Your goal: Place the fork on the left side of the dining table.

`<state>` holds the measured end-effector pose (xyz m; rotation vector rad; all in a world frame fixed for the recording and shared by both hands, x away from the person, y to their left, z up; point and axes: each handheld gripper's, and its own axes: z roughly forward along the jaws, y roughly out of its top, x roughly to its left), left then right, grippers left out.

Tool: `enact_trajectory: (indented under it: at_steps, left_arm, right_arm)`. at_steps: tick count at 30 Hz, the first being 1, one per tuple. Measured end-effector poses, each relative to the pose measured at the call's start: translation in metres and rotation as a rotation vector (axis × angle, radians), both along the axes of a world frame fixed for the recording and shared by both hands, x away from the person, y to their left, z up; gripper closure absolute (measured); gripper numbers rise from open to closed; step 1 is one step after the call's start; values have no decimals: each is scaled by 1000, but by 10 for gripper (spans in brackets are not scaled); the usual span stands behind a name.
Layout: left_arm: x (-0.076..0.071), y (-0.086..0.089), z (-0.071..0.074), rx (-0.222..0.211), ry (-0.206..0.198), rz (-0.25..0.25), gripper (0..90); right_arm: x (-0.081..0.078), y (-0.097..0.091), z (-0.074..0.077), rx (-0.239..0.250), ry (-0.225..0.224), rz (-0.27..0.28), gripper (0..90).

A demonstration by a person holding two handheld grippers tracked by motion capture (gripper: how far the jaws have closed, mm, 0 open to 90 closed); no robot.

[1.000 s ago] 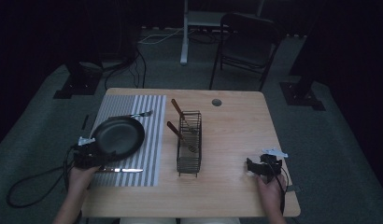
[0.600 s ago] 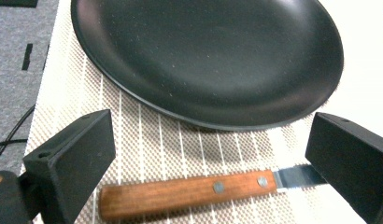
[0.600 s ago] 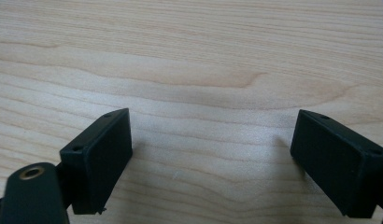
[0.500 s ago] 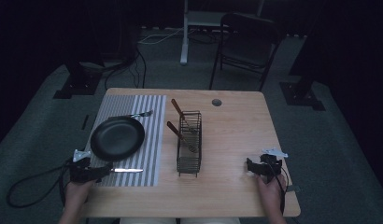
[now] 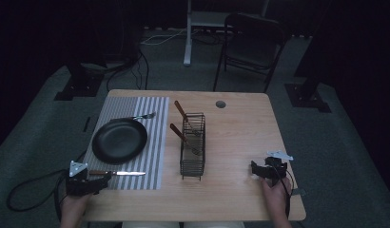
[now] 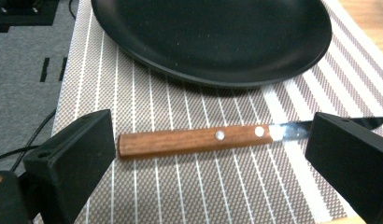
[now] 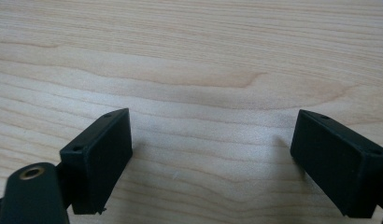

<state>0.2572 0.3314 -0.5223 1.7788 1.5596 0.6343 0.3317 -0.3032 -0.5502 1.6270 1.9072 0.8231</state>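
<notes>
Wooden-handled knife (image 6: 194,139) lies on striped mat (image 5: 150,164) just below black plate (image 5: 119,140) | left hand-held gripper (image 5: 91,183) has drawn back from plate, jaws wide, empty, bracketing knife | right hand-held gripper (image 5: 259,170) unmoved on bench (image 5: 240,128), wide, empty | judged: plate placed, knife set or next.

A wooden-handled knife (image 6: 194,139) — two rivets in the handle, serrated steel blade pointing toward the wire rack — lies flat on the striped placemat (image 5: 150,137) just beside the near rim of a round black plate (image 5: 119,140), a fork (image 5: 141,116) lying beyond it.
</notes>
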Motion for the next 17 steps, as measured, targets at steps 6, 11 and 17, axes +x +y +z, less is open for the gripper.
enact_trajectory:
  at_steps: [6,11,17]
  left_arm:
    - [-8,-1,-4,16,1,7,18]
    - [-10,-2,-4,42,-28,31,18]
    - [-8,0,-8,35,-9,33,18]
  right_arm:
    - [0,0,0,0,0,0,123]
    - [0,0,0,0,0,0,124]
    - [0,0,0,0,0,0,123]
